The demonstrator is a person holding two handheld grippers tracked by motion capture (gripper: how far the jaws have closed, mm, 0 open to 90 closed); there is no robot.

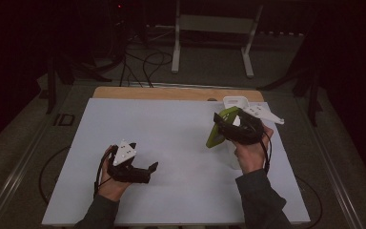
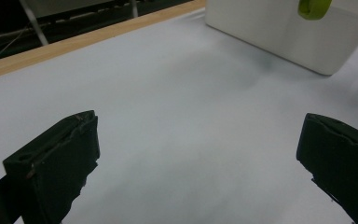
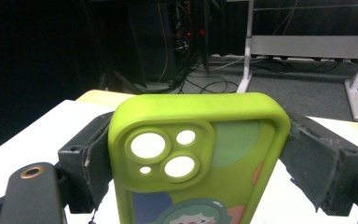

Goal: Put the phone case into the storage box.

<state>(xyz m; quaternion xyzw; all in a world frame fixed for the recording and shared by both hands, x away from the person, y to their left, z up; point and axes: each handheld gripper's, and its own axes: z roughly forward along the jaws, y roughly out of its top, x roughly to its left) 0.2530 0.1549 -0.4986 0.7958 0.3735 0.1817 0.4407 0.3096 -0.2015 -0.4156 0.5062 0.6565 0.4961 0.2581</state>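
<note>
Lime-green phone case (image 3: 198, 163) sat clamped across its width in the right claw (image 1: 225, 128), lifted off the worktop (image 1: 181, 143), long axis running up along the jaws, camera cutouts at the far end. White box (image 2: 289, 35) stood just beside it at the far right. Left claw (image 1: 143, 171) rested near-left, jaws wide apart, empty, well apart from the case; right hand was clearly nearer.
</note>
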